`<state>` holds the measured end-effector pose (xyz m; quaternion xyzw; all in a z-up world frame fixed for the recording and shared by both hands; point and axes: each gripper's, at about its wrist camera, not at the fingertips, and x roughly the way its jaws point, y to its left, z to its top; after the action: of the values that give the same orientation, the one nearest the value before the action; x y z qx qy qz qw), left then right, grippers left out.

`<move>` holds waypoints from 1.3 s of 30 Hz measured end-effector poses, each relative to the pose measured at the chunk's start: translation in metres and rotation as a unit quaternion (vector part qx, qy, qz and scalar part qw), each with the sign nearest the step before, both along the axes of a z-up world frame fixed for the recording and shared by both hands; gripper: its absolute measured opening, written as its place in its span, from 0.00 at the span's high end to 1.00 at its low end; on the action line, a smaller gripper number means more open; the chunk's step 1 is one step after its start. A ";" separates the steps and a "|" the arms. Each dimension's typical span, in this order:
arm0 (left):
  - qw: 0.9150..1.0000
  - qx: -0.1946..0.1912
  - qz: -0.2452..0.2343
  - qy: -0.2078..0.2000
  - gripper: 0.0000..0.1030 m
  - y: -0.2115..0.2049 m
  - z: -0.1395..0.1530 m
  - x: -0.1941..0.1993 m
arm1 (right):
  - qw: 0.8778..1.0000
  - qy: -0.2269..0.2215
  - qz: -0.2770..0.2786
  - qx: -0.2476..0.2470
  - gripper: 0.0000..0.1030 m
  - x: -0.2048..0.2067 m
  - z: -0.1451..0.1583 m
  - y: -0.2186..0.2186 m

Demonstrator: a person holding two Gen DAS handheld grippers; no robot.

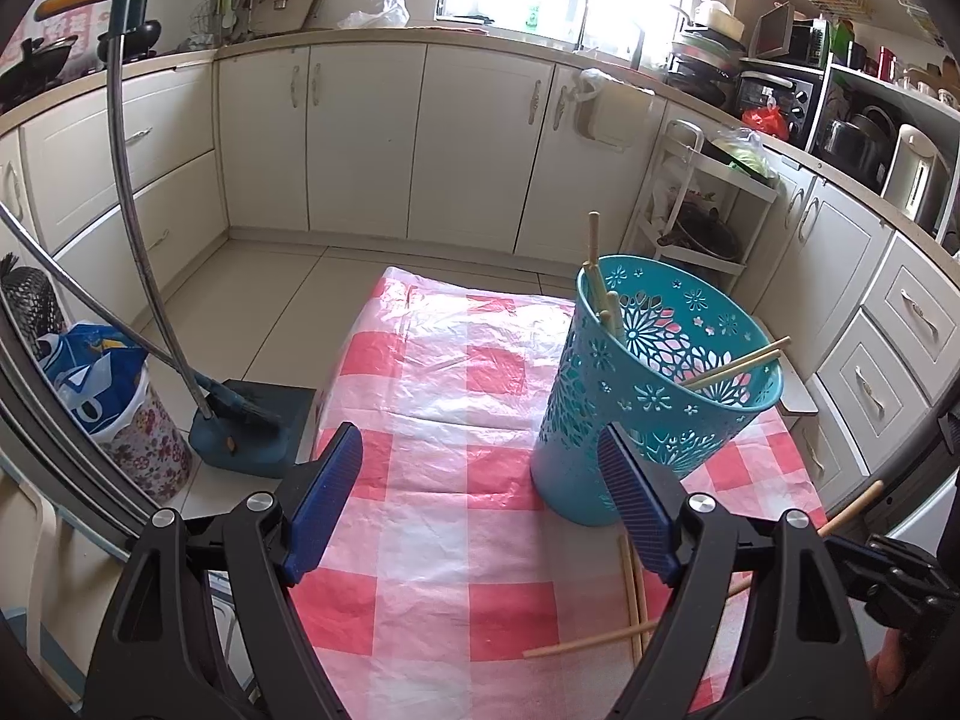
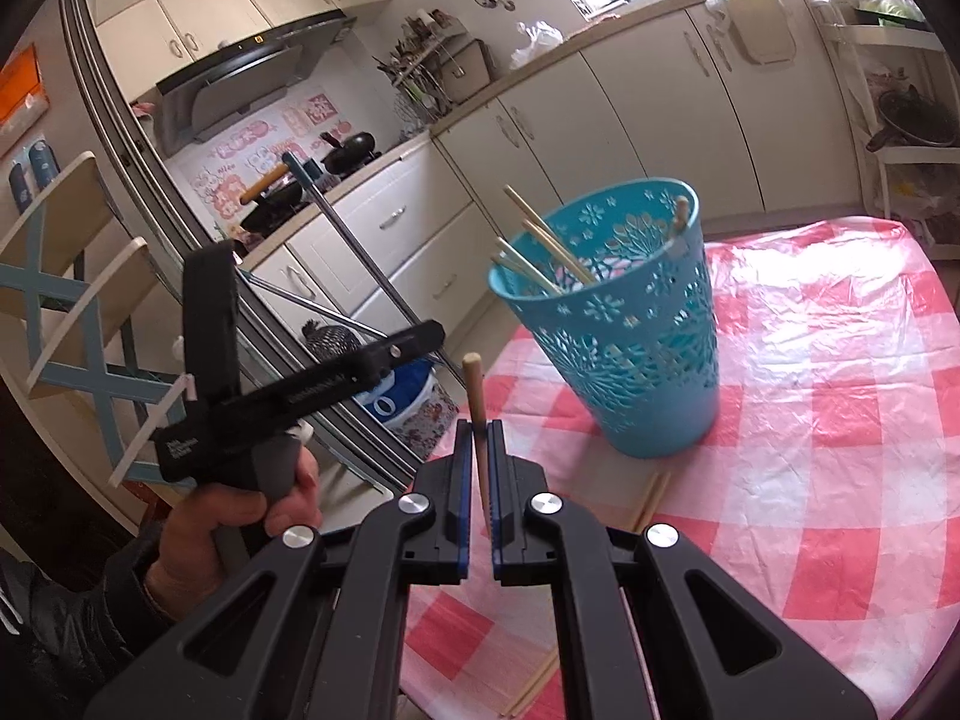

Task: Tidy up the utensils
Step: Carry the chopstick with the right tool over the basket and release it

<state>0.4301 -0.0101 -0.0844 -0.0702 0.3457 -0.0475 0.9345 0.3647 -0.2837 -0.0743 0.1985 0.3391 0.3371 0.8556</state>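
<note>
The right tongs (image 2: 478, 468) are clamped on one wooden chopstick (image 2: 475, 396), which stands almost upright between the blue pads, its rounded end above them. The left tongs (image 1: 480, 510) stand wide apart with nothing between them, over the tabletop (image 1: 432, 396) with its red and white checked plastic cover. In the right wrist view the person's left hand (image 2: 240, 516) grips the handle of that tool (a dark sleeve covers the wrist).

A teal basket (image 1: 654, 396) with cut-out flower patterns stands upright on the cover, near the right pad of the left tongs. Several chopsticks in the basket (image 2: 552, 252) lean against its rim, some on one side and some on the opposite side. More loose chopsticks (image 1: 633, 600) lie on the cover just beside the base of the basket, crossing one another. On the floor beside the table stands a dustpan with a broom (image 1: 246, 420).
</note>
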 end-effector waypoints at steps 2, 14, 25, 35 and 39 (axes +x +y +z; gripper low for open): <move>1.000 0.000 0.000 0.000 0.25 0.000 0.000 0.000 | 1.000 -0.007 0.000 0.005 0.95 -0.001 0.005 0.000; 1.000 -0.001 -0.002 0.004 0.25 -0.001 0.001 0.003 | 0.998 -0.029 -0.019 0.048 0.95 -0.001 0.027 -0.016; 1.000 -0.014 0.001 0.006 0.25 0.005 0.003 0.004 | 0.992 -0.063 -0.051 0.096 0.95 0.010 0.075 -0.035; 1.000 -0.029 0.005 0.006 0.25 0.014 0.005 0.004 | 0.987 -0.102 -0.095 0.082 0.95 0.043 0.131 -0.044; 0.999 -0.035 0.008 0.007 0.25 0.017 0.006 0.005 | 0.985 -0.108 -0.116 0.064 0.95 0.064 0.139 -0.043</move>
<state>0.4347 0.0072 -0.0785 -0.1059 0.3494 -0.0521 0.9295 0.4287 -0.3271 0.0648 0.2531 0.1974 0.2754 0.9061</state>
